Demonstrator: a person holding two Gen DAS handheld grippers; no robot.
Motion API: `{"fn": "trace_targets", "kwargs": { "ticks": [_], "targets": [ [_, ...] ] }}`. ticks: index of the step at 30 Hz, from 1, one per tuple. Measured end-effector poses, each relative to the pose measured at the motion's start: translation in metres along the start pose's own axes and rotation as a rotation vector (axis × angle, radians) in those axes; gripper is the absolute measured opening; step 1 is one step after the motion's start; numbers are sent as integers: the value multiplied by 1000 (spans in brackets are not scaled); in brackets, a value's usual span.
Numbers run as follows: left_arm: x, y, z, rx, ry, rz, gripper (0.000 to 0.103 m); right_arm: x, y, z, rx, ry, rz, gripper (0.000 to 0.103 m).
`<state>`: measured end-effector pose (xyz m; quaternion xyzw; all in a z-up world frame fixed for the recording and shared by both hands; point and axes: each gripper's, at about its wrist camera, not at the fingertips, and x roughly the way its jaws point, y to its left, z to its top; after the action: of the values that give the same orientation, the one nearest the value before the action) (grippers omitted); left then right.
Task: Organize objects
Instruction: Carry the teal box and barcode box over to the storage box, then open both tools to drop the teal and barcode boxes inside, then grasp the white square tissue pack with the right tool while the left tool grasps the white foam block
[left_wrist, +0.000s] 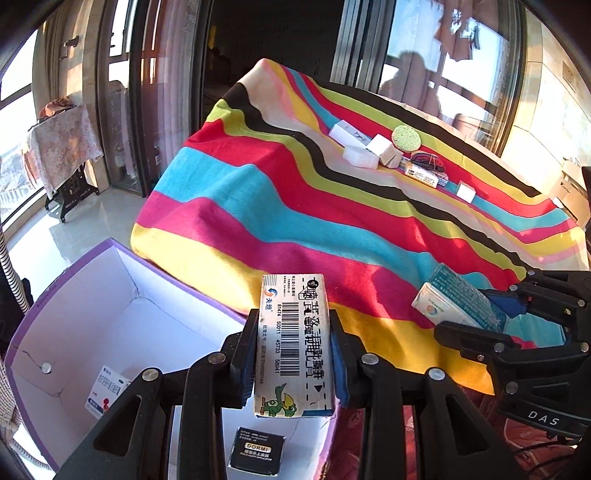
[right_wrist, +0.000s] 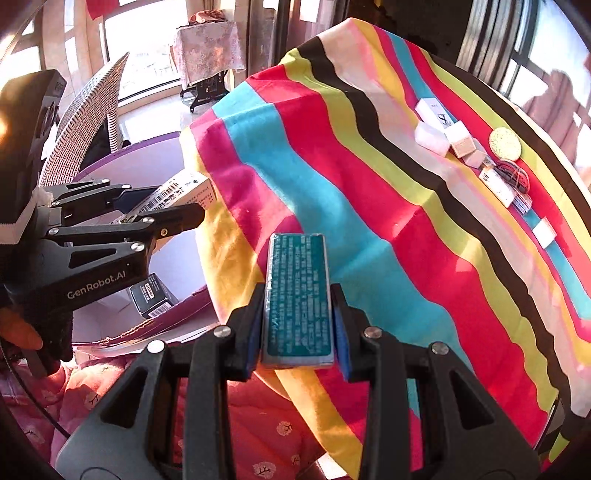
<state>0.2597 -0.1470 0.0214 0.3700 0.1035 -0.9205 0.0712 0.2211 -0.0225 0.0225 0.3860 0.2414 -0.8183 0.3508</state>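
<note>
Sunlit windows and glass doors ring a table draped in a striped cloth (left_wrist: 280, 206) of red, blue, yellow, green, pink and black bands.

At the far left, below the table's near edge, stands an open storage box (left_wrist: 110, 266) with purple outside walls and a white inside. On its floor lie a white medicine carton (left_wrist: 105, 393) with a red dot, and a small black box (left_wrist: 256, 450) with a gold label.

My left gripper (left_wrist: 293, 354) hangs above the storage box's right end. Its blue pads are pressed against both long sides of a cream medicine box (left_wrist: 293, 343) printed with a barcode and a green cartoon duck, so it is gripped firmly.

To the right, over the cloth's near edge, my right gripper (right_wrist: 297, 325) has its jaws clamped the same way on a teal medicine box (right_wrist: 297, 295) covered in small white print. Below it shows pink quilted clothing (right_wrist: 258, 413) with a small pattern.

Farther right, well apart from both grippers, a row of small things sits on the tabletop: several white cartons (left_wrist: 354, 142), a round pale-green sponge (left_wrist: 406, 139), a dark bundle of cord (left_wrist: 428, 162), a long white packet (left_wrist: 423, 175), and one more small white cube (left_wrist: 465, 192) at the row's right end.
</note>
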Motion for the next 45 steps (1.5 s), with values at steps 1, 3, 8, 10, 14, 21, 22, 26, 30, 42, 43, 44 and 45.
{"fn": "trace_targets", "kwargs": {
  "ticks": [1, 3, 8, 10, 14, 21, 22, 26, 30, 42, 43, 44, 45],
  "targets": [
    [-1, 6, -2, -9, 3, 9, 34, 1, 7, 4, -26, 0, 4, 37],
    [-1, 16, -7, -28, 9, 32, 34, 3, 21, 11, -77, -4, 20, 37],
    [-3, 48, -17, -87, 25, 86, 34, 14, 56, 26, -173, 3, 79, 37],
    [-4, 58, -20, -106, 27, 109, 34, 19, 70, 29, -211, 10, 100, 37],
    [-5, 82, -25, -160, 35, 163, 34, 26, 97, 34, -295, 22, 132, 37],
    [-18, 126, -29, -257, 14, 295, 35, 36, 136, 42, -391, 34, 228, 37],
    [-22, 132, -29, -269, 2, 325, 35, 36, 142, 43, -400, 27, 247, 37],
    [-35, 149, -29, -340, -33, 431, 64, 30, 149, 43, -401, -21, 342, 46],
    [-46, 146, -25, -386, -107, 418, 83, 20, 116, 46, -300, -87, 307, 65],
    [39, -34, 70, -20, 29, -76, 84, 10, -122, 20, 329, -93, -61, 78],
    [50, -54, 81, 12, 28, -91, 84, 11, -142, 13, 357, -83, -97, 79],
    [62, -73, 91, 49, 24, -100, 84, 14, -161, 6, 391, -67, -130, 79],
    [76, -90, 102, 81, 24, -105, 85, 17, -179, -1, 428, -51, -155, 79]
  ]
}}
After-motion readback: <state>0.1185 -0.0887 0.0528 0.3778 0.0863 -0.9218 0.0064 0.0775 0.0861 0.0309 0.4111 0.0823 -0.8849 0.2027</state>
